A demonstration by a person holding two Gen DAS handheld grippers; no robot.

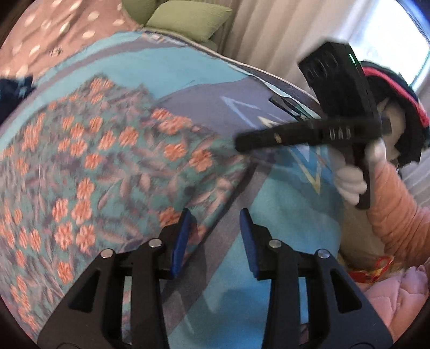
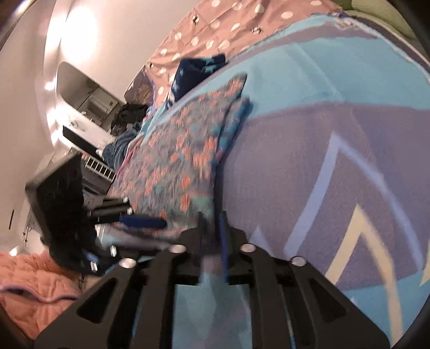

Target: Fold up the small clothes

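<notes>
The left gripper [image 1: 215,214] is low over the bed, pointing across it, and its two blue fingers [image 1: 181,239] are apart with nothing between them. The left finger sits just over the edge of the flowery cloth [image 1: 107,161], but it is too blurry to tell if it touches. The flowery cloth is a small piece of clothing with orange flowers on blue-green, and it lies spread on the blue and purple blanket [image 1: 282,228]. The right gripper [image 1: 240,142] comes in from the side, with a hand in a white glove [image 1: 349,182] holding its handle and an orange sleeve [image 1: 397,214] behind it. Its tip is at the far edge of the flowery cloth [image 2: 174,161]. In the right wrist view, the right gripper [image 2: 212,228] has its fingers very close together, with a bit of the cloth edge pinched between them, though the blur makes it hard to be sure. The left gripper [image 2: 142,222] shows there from the side, and its back part is a dark smear. A dark blue cloth with pale stars [image 2: 193,72] lies farther up the bed, partly hidden behind the flowery one. A brown cover with white dots [image 2: 215,29] and green pillows [image 1: 182,18] are at the top, cut off by the picture edge.
</notes>
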